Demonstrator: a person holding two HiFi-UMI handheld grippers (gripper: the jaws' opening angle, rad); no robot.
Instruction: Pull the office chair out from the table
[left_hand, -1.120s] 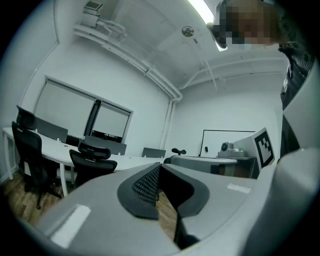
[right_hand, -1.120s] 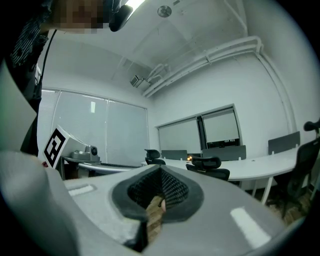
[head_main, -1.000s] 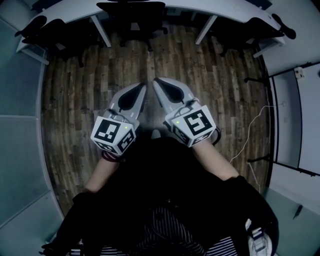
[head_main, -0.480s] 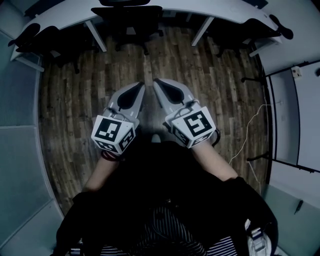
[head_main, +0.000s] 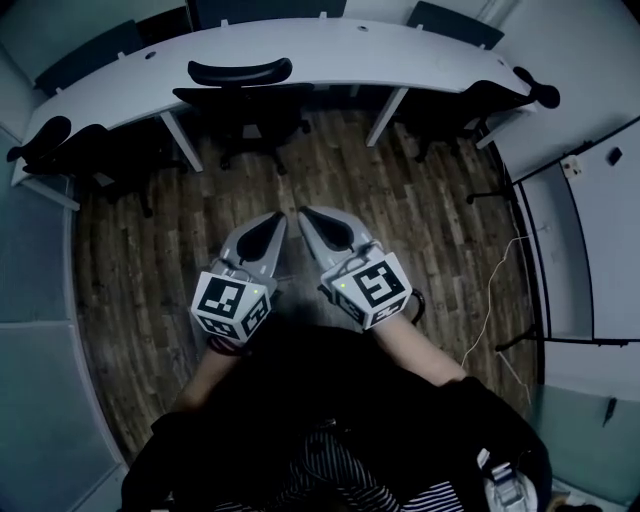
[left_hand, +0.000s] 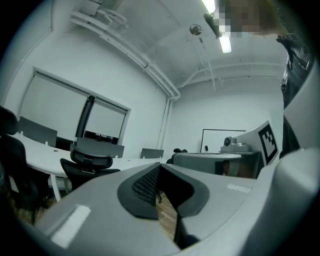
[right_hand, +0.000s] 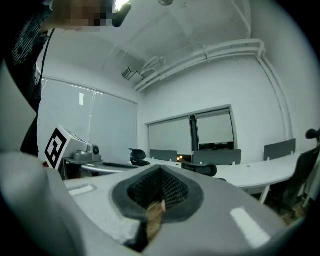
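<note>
Wooden floor (head_main: 430, 210) underfoot, now nearer the office chair (head_main: 245, 105) tucked under the bench (head_main: 400, 48) at twelve o'clock. Holds left gripper (head_main: 277, 217) and right gripper (head_main: 304, 213) clenched, empty, well short of any grasp.

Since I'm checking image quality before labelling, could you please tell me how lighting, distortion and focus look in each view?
Head view: dim, fisheye bows the floor planks outward. Left gripper view: ceiling light blown out, close left tongs soft. Right gripper view: evenly lit, dark rounded corners, office chair small but clear.
</note>
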